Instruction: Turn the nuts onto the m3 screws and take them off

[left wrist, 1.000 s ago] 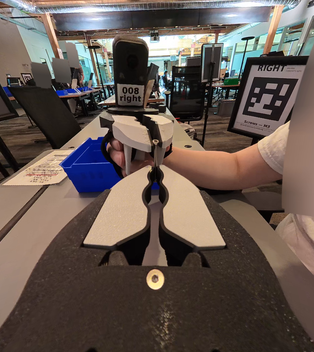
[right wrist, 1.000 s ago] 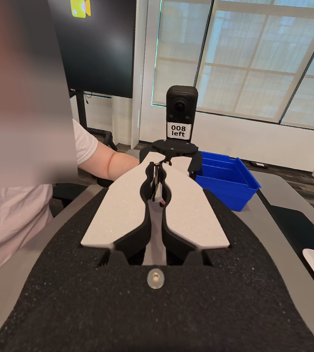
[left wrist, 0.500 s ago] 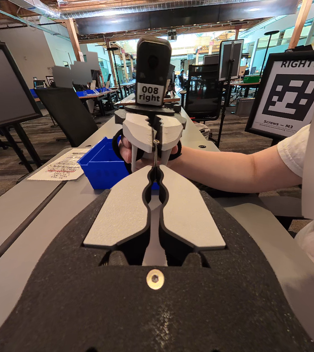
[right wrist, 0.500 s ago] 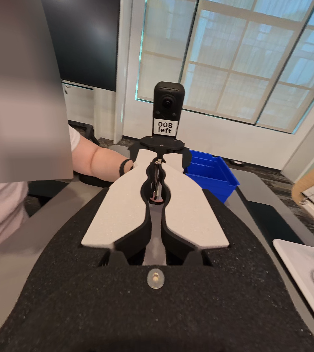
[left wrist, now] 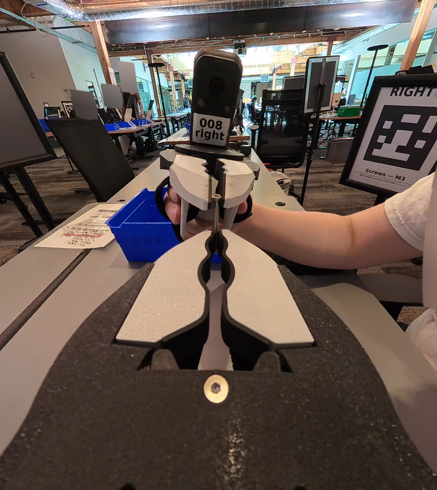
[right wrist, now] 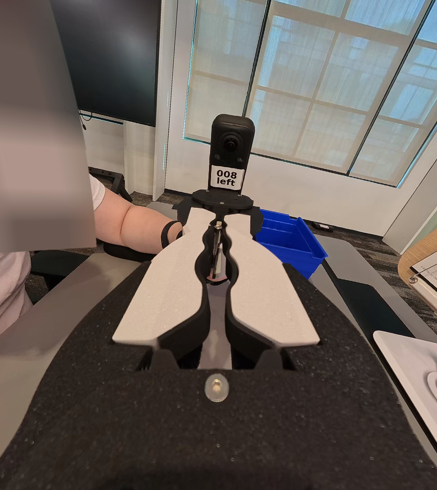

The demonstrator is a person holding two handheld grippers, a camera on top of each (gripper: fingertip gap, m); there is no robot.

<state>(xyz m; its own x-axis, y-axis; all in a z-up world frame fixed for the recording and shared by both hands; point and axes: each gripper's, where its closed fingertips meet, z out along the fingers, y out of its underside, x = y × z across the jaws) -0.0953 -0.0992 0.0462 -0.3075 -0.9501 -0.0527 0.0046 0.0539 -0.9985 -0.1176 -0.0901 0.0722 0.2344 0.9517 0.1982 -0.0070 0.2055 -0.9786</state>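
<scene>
While the left wrist view looks along the left gripper, its jaws are nearly closed on the lower end of a thin screw at frame centre; the right gripper above pinches its head. A blue bin sits centre-left.

From the right wrist view, the right gripper is clamped on the screw, with the left gripper facing it; whether a nut is on the screw cannot be told.

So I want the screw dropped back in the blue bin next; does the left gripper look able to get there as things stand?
Probably yes. The blue bin sits open-topped on the table just beyond the left gripper, nothing covering it. But the jaws are shut on the screw right before the right gripper, which must let go or back off first.
</scene>
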